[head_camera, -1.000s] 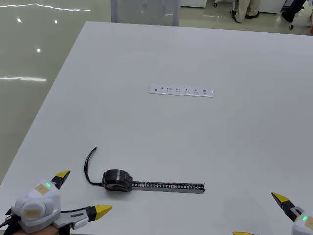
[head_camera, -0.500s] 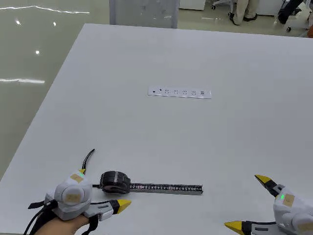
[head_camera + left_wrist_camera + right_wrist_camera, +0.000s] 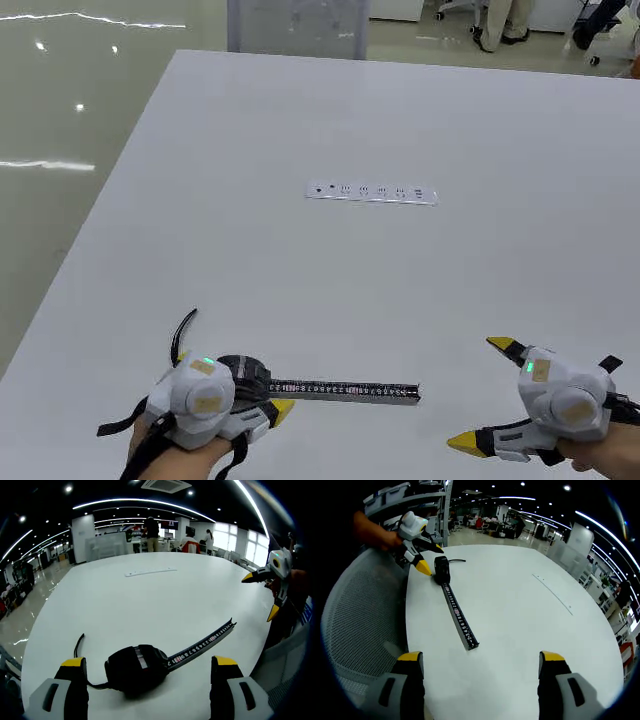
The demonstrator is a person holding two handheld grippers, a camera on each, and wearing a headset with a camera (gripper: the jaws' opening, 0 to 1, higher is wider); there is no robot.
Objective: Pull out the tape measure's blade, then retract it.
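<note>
A white surface [image 3: 400,280] stretches through a bright hall. Nearest, the left hand-held gripper [image 3: 149,662] is open, its jaws straddling the black tape measure [image 3: 248,368] without gripping it. The right hand-held gripper [image 3: 481,393], also open, hovers apart from the free end of the blade [image 3: 345,389]. The blade lies extended; retracting it seems to remain. Farther off lies a power strip [image 3: 371,192].

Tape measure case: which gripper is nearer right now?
Left. The left gripper has the tape measure case between its open jaws; the right gripper hovers open beyond the blade tip, well clear of it.
</note>
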